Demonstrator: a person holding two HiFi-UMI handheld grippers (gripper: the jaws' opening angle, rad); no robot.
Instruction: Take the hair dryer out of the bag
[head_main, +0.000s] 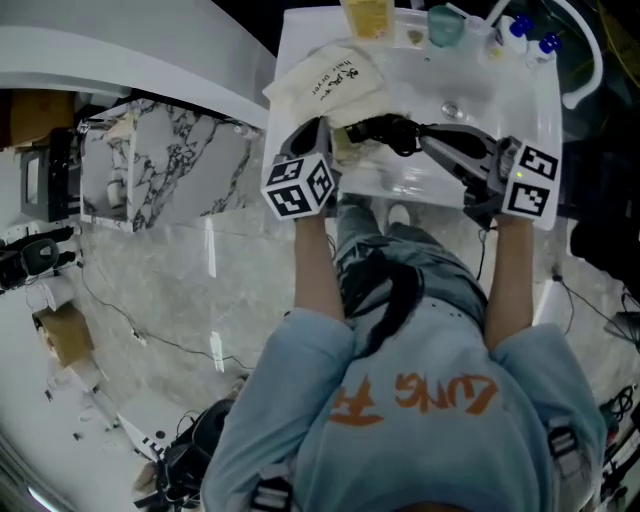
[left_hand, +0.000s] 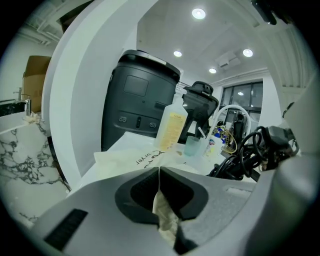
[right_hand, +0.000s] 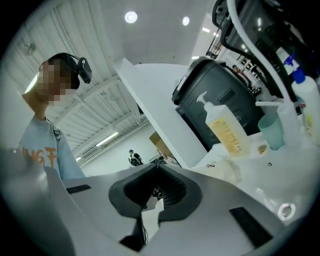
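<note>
A cream cloth bag (head_main: 325, 80) printed "hair dryer" lies on the white counter at the sink's left. My left gripper (head_main: 338, 140) is at its near edge, shut on a fold of the bag's fabric (left_hand: 162, 210), which shows between the jaws (left_hand: 159, 172). The black hair dryer (head_main: 385, 128) with its coiled cord (left_hand: 252, 150) is lifted just right of the bag, over the sink's front. My right gripper (head_main: 415, 135) reaches in from the right. In the right gripper view its jaws (right_hand: 157, 167) stand closed on a thin black cord that hangs below them.
A yellow pump bottle (head_main: 367, 15) and a teal cup (head_main: 445, 25) stand at the counter's back, with blue-capped bottles (head_main: 530, 35) at the far right. A dark bin-like unit (left_hand: 137, 100) stands behind the counter. A marble-faced block (head_main: 170, 170) is at the left.
</note>
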